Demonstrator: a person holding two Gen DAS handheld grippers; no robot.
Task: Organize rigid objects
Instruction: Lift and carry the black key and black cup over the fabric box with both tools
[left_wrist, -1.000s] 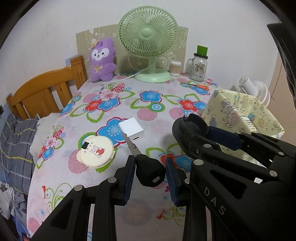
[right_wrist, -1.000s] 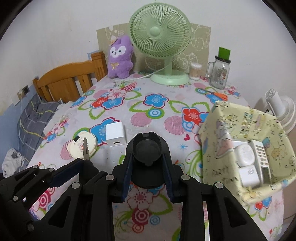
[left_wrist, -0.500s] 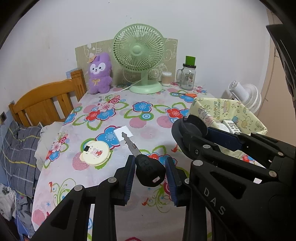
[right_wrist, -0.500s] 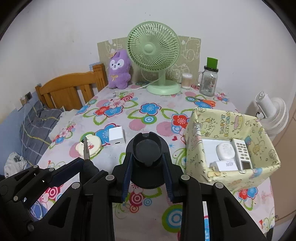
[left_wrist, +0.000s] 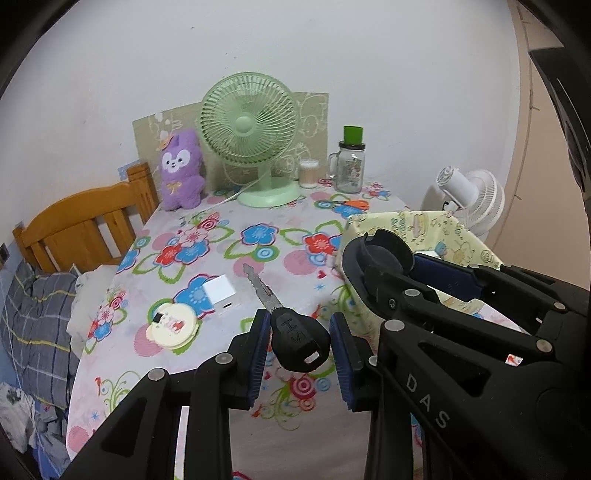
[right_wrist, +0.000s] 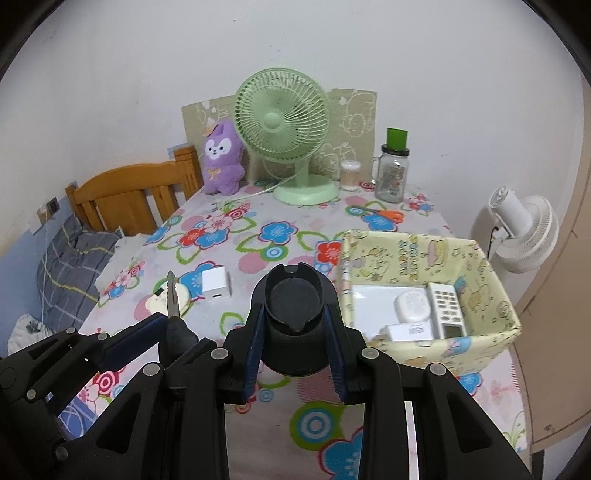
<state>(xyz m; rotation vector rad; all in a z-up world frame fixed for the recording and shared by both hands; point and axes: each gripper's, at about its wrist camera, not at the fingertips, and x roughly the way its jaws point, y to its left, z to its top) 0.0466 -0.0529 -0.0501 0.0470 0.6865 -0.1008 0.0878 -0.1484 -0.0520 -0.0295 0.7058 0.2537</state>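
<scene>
Held above the near part of the flowered surface (right_wrist: 258, 258): black-headed key (left_wrist: 295, 334) pinched in left gripper (left_wrist: 299, 341) jaws, black round cup-like piece (right_wrist: 293, 325) clamped in right gripper (right_wrist: 293, 332) jaws, yellow box (right_wrist: 480, 266) just right

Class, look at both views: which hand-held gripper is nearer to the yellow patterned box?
Right. The right hand-held gripper, shut on a black cup, hangs just beside the yellow patterned box. The left hand-held gripper, holding the key, sits farther away.
</scene>
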